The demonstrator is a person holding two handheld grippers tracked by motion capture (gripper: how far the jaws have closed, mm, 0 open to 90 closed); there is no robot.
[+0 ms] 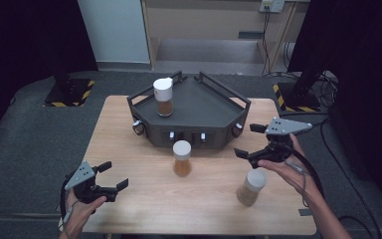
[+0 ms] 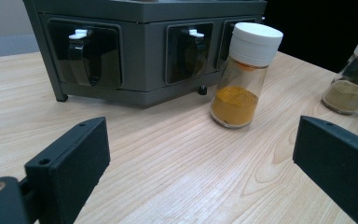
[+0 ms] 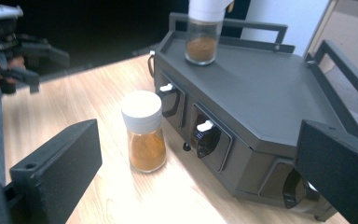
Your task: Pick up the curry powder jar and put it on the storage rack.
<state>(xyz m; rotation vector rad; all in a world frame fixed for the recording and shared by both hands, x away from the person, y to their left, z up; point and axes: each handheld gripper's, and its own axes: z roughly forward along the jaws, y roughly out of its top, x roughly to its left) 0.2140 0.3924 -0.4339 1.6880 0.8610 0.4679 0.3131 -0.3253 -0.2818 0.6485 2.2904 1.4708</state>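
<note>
In the right gripper view, the jar on the rack (image 3: 204, 32) is cut off at the top edge, so its cap is only partly seen, and the dark rack (image 3: 261, 98) runs out of the picture at the right. In the left gripper view, the greenish-brown jar (image 2: 352, 77) is clipped by the right edge, and the rack's top lies above the picture. From the high view, the small white fittings on the rack front (image 1: 186, 135) are too small to identify.
</note>
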